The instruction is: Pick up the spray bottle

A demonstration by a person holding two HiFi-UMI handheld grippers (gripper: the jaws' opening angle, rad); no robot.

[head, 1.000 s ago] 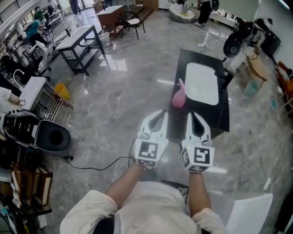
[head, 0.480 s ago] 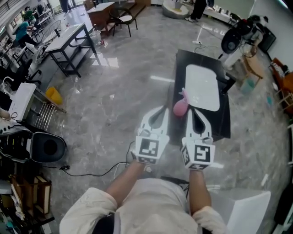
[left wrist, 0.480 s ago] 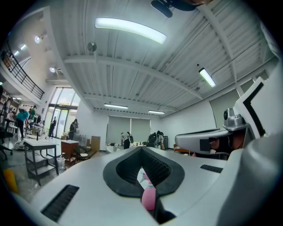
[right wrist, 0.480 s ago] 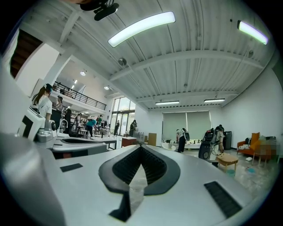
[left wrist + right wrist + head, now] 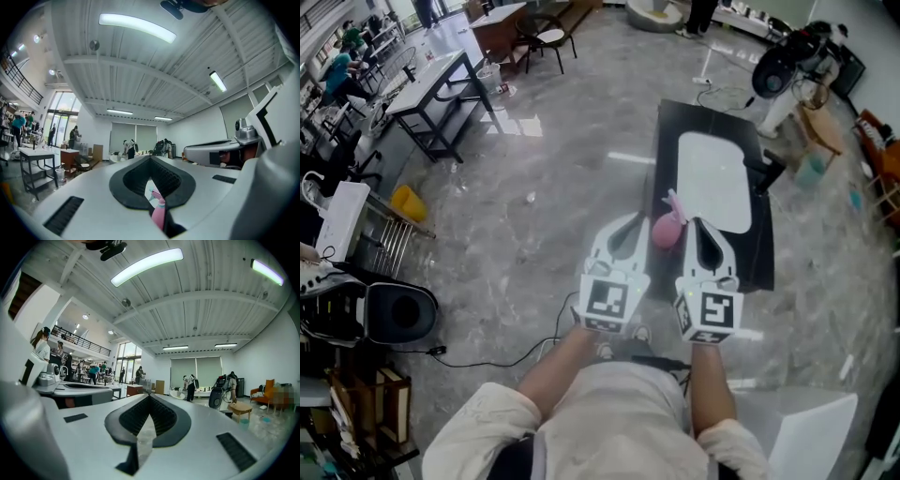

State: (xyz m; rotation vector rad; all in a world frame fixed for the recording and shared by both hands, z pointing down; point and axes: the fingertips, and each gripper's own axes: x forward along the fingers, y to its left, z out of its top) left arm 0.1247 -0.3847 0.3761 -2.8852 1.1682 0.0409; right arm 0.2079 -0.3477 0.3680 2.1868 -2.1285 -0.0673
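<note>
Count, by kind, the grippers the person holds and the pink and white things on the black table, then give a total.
Grippers: 2, the left gripper and the right gripper
Pink spray bottle: 1
White board: 1
Total: 4
</note>
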